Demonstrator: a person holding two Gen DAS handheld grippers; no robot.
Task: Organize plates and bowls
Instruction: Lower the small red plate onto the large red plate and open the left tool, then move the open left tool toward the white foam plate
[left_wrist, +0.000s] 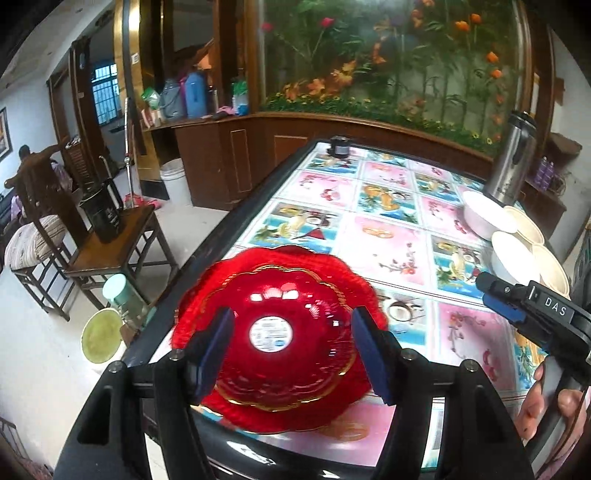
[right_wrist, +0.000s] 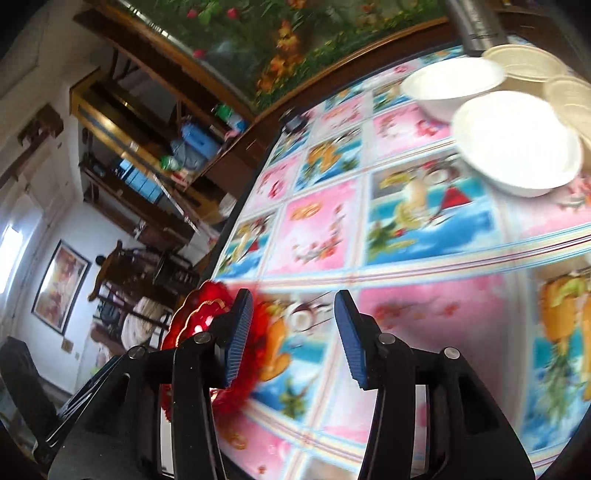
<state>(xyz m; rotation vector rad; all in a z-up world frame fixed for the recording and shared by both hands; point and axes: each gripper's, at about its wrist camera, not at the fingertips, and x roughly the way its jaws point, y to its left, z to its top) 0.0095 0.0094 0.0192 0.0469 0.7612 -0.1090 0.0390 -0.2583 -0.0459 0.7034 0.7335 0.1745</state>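
Two red scalloped plates (left_wrist: 280, 332) lie stacked, the smaller on the larger, at the near left corner of the table. My left gripper (left_wrist: 293, 347) hovers over them, open, its blue pads either side of the stack and not touching it. My right gripper (right_wrist: 295, 336) is open over bare tablecloth, with the red plates (right_wrist: 199, 317) just behind its left finger. It also shows at the right in the left wrist view as the right gripper (left_wrist: 491, 291). Two white bowls (right_wrist: 517, 144) (right_wrist: 450, 85) and two cream bowls (right_wrist: 524, 61) stand at the far right.
A steel thermos (left_wrist: 511, 162) stands behind the white bowls (left_wrist: 513, 258). A small dark object (left_wrist: 340, 146) sits at the table's far end. Left of the table (left_wrist: 391, 247) are a wooden stool with a dark jug (left_wrist: 103, 214) and a teal-lidded cup (left_wrist: 118, 291). A person (left_wrist: 24, 155) sits far left.
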